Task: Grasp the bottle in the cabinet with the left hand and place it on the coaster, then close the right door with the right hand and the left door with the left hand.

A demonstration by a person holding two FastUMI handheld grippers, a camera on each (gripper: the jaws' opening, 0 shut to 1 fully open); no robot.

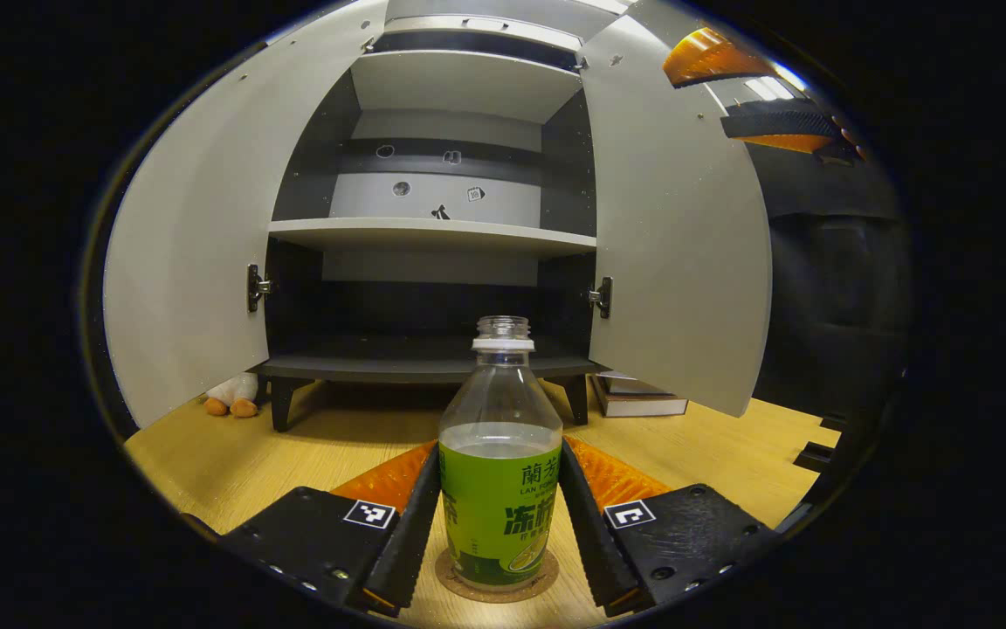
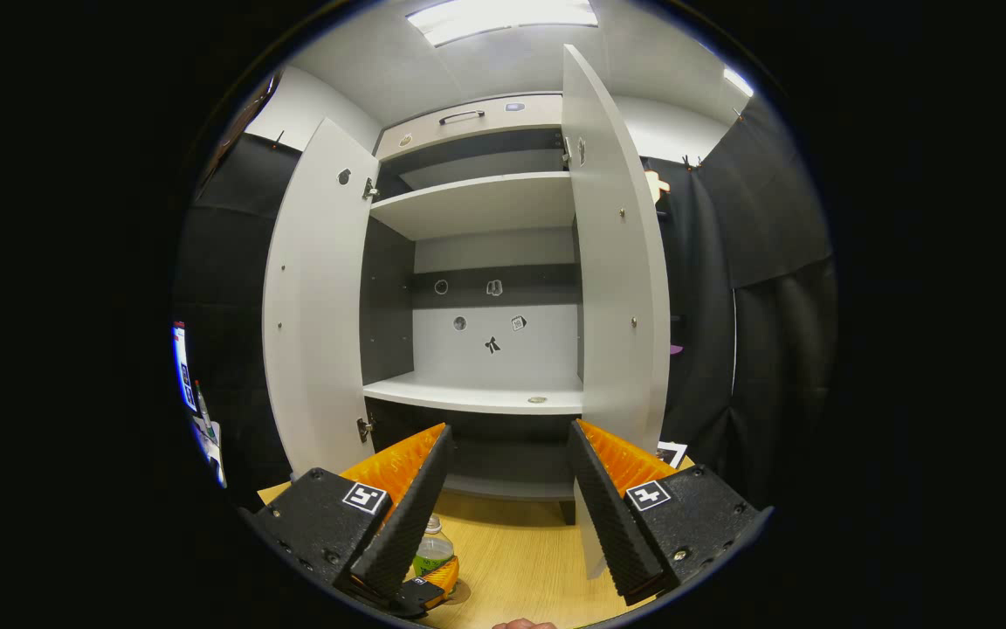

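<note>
The bottle (image 1: 500,454) is standing upright on the round cork coaster (image 1: 496,578) on the wooden table (image 1: 206,463), in front of the open cabinet (image 1: 433,231). It is a clear plastic bottle with no cap on its threaded neck, a white ring sitting just under the opening, and a bright green label wrapping its lower half; liquid is reaching up to about the top edge of the label, with the shoulder above it looking empty. The left gripper (image 1: 500,533) is flanking the bottle, its two black ribbed fingers (image 1: 411,533) lying right along the label on both sides; whether they are pressing it or just touching it, I cannot tell. In the right gripper view, the right gripper (image 2: 507,515) is hanging with its fingers spread wide and nothing between them, facing the cabinet. Low in that view, the bottle is peeking out beside the left-hand finger. Both doors are standing open: the left door (image 1: 197,253) and the right door (image 1: 678,236) are swinging outward from their hinges, showing white shelves (image 1: 433,231) inside. A small plush toy (image 1: 232,395) and a stack of books (image 1: 638,397) are lying beside the cabinet legs.
</note>
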